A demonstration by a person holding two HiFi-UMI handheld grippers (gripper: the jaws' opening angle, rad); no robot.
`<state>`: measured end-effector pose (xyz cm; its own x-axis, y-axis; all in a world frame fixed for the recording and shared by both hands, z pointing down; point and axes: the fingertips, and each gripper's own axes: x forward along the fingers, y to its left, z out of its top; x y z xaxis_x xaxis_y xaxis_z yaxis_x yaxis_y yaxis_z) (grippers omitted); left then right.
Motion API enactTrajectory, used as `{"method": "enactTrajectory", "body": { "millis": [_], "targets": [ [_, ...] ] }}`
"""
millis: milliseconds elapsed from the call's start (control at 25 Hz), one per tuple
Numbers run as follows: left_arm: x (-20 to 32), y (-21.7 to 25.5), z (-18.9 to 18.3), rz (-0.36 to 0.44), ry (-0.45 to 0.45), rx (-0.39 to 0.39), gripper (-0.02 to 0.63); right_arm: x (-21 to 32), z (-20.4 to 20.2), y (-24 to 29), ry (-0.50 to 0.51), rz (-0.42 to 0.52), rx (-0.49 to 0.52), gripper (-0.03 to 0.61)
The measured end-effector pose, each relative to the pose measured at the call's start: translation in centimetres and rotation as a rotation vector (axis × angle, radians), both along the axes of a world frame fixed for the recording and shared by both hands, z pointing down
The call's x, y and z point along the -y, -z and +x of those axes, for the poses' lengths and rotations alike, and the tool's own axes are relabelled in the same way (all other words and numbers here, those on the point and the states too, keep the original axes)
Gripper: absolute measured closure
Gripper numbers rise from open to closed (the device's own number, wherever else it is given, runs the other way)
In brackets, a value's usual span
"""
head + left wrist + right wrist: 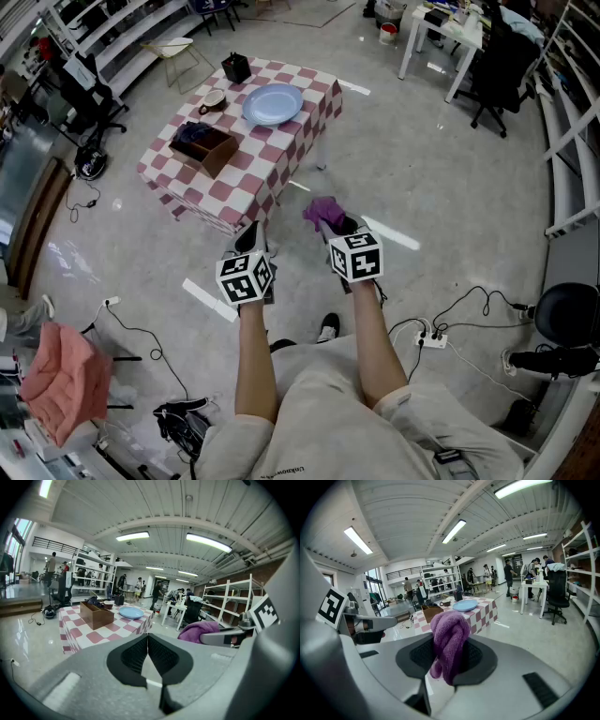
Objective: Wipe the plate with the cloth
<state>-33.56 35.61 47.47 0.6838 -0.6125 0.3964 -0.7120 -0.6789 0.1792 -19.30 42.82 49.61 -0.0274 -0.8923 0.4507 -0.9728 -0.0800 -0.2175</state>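
Observation:
A light blue plate (273,103) lies on a table with a red and white checked cloth (281,159), well ahead of both grippers. My right gripper (334,225) is shut on a purple knitted cloth (323,213), which bunches up between the jaws (449,641). My left gripper (250,238) is shut with nothing in it, its jaws meeting (147,641). Both hang over the floor, short of the table's near edge. The plate (131,612) and the plate (465,605) show small in both gripper views.
On the table stand a brown open box (205,145) with dark things in it, a cup (213,100) and a black container (235,67). Cables and a power strip (431,339) lie on the floor. A white desk (441,33) and office chair (499,70) stand far right.

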Motion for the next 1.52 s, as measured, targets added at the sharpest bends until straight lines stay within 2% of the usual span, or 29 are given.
{"method": "enactTrajectory", "body": {
  "millis": [520,720,1080,1320,1520],
  "targets": [
    [0.3,3.0,1.3,0.063,-0.004,-0.031,0.603,0.1,1.8,2.0,0.016,0.027,-0.039,0.46],
    [-0.1,2.3,0.9,0.051,0.004,-0.018,0.603,-0.5,2.1,3.1,0.028,0.071,0.016,0.459],
    [1.5,0.4,1.1,0.011,0.013,-0.002,0.603,-0.4,3.3,1.7,0.034,0.049,0.029,0.459],
    [5.0,-0.8,4.1,-0.009,-0.002,-0.005,0.603,1.8,6.9,0.1,-0.001,0.009,0.023,0.459],
    [8.3,0.3,7.3,-0.01,-0.009,-0.055,0.603,4.5,9.7,0.6,-0.009,0.0,0.021,0.459]
  ]
}}
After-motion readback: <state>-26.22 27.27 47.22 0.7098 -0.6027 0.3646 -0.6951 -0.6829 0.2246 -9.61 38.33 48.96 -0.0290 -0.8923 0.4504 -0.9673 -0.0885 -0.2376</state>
